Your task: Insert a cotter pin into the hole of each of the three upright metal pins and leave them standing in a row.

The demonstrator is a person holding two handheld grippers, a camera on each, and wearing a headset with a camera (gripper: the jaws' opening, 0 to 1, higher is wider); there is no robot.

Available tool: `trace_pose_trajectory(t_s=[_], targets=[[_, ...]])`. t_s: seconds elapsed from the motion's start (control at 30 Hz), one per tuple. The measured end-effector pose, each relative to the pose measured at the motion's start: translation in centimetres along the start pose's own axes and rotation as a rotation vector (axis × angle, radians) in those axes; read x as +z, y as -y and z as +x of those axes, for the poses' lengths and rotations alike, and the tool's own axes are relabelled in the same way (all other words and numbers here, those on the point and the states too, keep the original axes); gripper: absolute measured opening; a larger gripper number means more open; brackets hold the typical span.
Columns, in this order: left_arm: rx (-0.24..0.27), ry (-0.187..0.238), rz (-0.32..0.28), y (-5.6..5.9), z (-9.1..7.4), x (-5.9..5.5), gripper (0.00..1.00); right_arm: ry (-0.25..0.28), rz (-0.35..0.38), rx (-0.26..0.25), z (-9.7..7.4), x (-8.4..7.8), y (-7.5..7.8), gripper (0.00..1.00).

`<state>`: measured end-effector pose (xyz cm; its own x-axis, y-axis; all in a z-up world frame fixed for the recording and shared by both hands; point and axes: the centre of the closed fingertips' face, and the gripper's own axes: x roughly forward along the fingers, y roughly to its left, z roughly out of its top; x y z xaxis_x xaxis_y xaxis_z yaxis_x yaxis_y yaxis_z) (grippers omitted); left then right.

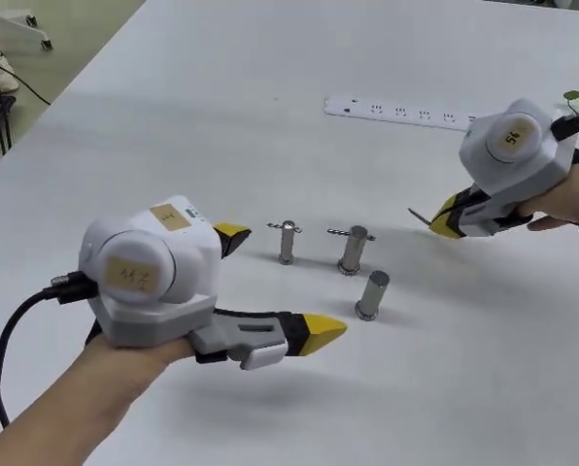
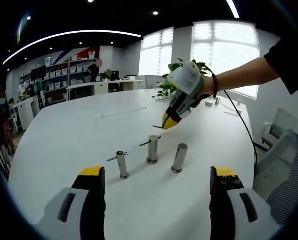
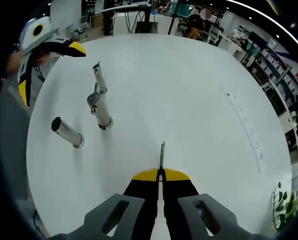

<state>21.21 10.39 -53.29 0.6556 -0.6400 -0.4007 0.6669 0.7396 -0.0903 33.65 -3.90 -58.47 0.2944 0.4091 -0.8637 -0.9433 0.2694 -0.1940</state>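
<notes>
The right tongs [image 3: 160, 176] pinch a thin cotter pin [image 3: 162, 154], ready for the bare metal pin [image 1: 372, 294]. The other two pins [image 1: 288, 241] already have theirs. The left tongs [image 2: 158, 173] hang wide open and empty, near them above the surface [image 1: 221, 126].

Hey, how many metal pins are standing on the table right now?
3: the far-left pin and the middle pin, each with a cotter pin through it, and the bare pin, nearest the person.

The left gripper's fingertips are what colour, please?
Yellow fingertips, clearest in the head view.
</notes>
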Motion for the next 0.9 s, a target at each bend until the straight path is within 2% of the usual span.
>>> trace_pose_trajectory(t_s=[0.4,0.57,0.8,0.9], targets=[[-0.008,0.001,0.000,0.4,-0.1,0.2,0.77,0.096,-0.047,-0.022,-3.1,2.6,-2.9,0.00],[-0.019,-0.007,-0.016,0.6,-0.1,0.5,0.66,0.137,-0.079,-0.025,-4.0,3.8,-4.4,0.00],[-0.043,0.000,-0.037,1.2,0.2,1.4,0.59,0.182,-0.131,-0.012,-5.1,5.6,-6.4,0.00],[-0.058,-0.011,-0.048,1.6,0.3,1.7,0.54,0.198,-0.150,-0.007,-5.5,6.1,-7.1,0.00]])
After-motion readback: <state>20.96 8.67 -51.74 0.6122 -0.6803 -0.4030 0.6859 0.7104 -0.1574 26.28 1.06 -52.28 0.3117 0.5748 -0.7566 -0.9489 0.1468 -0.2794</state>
